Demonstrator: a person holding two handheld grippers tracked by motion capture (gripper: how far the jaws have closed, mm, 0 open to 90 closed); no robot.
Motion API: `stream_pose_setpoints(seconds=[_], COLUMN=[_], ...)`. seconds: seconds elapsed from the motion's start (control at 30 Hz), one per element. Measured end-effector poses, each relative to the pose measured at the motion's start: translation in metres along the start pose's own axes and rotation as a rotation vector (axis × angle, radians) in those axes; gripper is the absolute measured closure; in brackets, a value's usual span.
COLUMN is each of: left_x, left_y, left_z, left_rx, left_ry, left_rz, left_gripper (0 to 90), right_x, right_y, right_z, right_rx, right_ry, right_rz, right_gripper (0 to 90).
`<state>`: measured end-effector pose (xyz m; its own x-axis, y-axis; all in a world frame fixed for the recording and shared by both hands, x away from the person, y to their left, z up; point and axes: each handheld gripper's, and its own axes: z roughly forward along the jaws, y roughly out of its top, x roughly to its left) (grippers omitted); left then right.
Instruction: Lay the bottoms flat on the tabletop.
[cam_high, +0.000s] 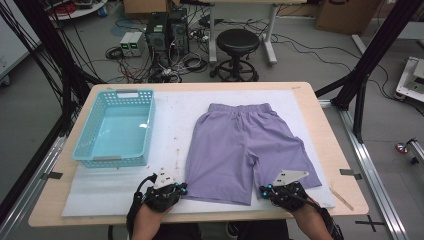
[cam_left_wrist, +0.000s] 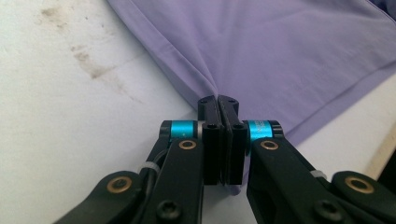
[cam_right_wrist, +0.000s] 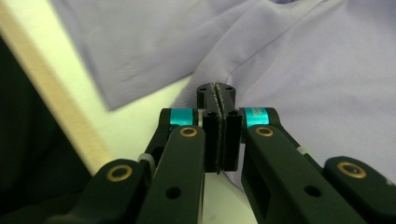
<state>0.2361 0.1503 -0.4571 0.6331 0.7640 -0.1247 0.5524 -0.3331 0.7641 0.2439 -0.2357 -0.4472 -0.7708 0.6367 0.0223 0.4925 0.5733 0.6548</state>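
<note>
At the table's near edge, the left gripper is pinching the purple shorts at one leg hem, jaws pressed together on cloth. The right gripper is clamping the other leg's hem likewise. The shorts are lying flat mid-table, waistband toward the far edge.

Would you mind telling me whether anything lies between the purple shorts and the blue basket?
Nothing visible does. Only bare white mat separates the purple shorts from the blue basket, which stands to their left.
</note>
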Motion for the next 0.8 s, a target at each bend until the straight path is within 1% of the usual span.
stream_pose_setpoints(seconds=[0.07,0.17,0.2,0.23,0.27,0.3,0.33,0.37,0.4,0.43,0.47,0.5,0.53,0.57,0.6,0.63,0.67,0.7,0.73,0.77,0.8], left_x=[-0.002,-0.001,0.000,0.001,0.002,0.003,0.004,0.005,0.005,0.006,0.007,0.008,0.010,0.011,0.013,0.013,0.013,0.013,0.012,0.010,0.007], left_y=[-0.001,-0.002,-0.002,-0.002,-0.001,0.000,0.000,0.001,0.002,0.003,0.004,0.004,0.004,0.004,0.002,0.001,0.000,-0.001,-0.001,-0.002,-0.003], left_z=[-0.004,-0.009,-0.011,-0.012,-0.013,-0.014,-0.014,-0.015,-0.015,-0.016,-0.016,-0.015,-0.014,-0.012,-0.009,-0.007,-0.004,-0.002,-0.001,0.001,0.002], left_rx=[0.016,0.020,0.012,-0.005,-0.017,-0.039,-0.055,-0.079,-0.093,-0.115,-0.128,-0.134,-0.129,-0.117,-0.099,-0.091,-0.080,-0.070,-0.066,-0.059,-0.059], left_ry=[-0.005,-0.009,-0.009,-0.005,-0.002,-0.002,-0.006,-0.007,-0.005,-0.001,0.005,0.011,0.017,0.027,0.033,0.038,0.036,0.030,0.024,0.012,0.026], left_rz=[-0.005,-0.018,-0.023,-0.033,-0.040,-0.050,-0.056,-0.066,-0.066,-0.072,-0.077,-0.085,-0.091,-0.098,-0.102,-0.107,-0.109,-0.105,-0.101,-0.086,-0.051], left_gripper=[88.2,88.1,87.9,86.5,82.7,77.0,70.1,65.8,61.9,58.4,55.8,54.4,53.0,52.4,52.3,52.3,52.5,53.7,55.2,59.2,66.7], right_x=[0.003,0.012,0.015,0.015,0.012,0.009,0.001,-0.005,-0.016,-0.024,-0.038,-0.050,-0.061,-0.067,-0.075,-0.079,-0.081,-0.083,-0.084,-0.085,-0.085], right_y=[-0.003,-0.006,-0.008,-0.008,-0.008,-0.008,-0.008,-0.009,-0.012,-0.015,-0.022,-0.030,-0.039,-0.045,-0.052,-0.059,-0.063,-0.069,-0.072,-0.074,-0.076], right_z=[-0.003,-0.006,-0.009,-0.012,-0.016,-0.021,-0.029,-0.035,-0.045,-0.050,-0.059,-0.065,-0.070,-0.072,-0.073,-0.073,-0.072,-0.070,-0.068,-0.067,-0.066], right_rx=[0.004,0.023,0.018,0.003,-0.028,-0.057,-0.113,-0.144,-0.184,-0.205,-0.212,-0.209,-0.192,-0.171,-0.133,-0.096,-0.076,-0.050,-0.032,-0.020,-0.021], right_ry=[0.031,0.108,0.113,0.114,0.113,0.113,0.094,0.069,0.002,-0.049,-0.146,-0.209,-0.263,-0.290,-0.309,-0.332,-0.335,-0.322,-0.314,-0.306,-0.306], right_rz=[0.003,-0.012,-0.021,-0.014,0.005,0.028,0.069,0.091,0.118,0.143,0.200,0.252,0.291,0.314,0.329,0.329,0.332,0.345,0.356,0.361,0.354], right_gripper=[90.0,90.0,87.0,78.5,75.0,69.5,64.4,63.0,61.8,61.8,61.8,62.1,62.7,63.0,63.5,63.9,64.6,66.3,69.8,76.1,81.6])
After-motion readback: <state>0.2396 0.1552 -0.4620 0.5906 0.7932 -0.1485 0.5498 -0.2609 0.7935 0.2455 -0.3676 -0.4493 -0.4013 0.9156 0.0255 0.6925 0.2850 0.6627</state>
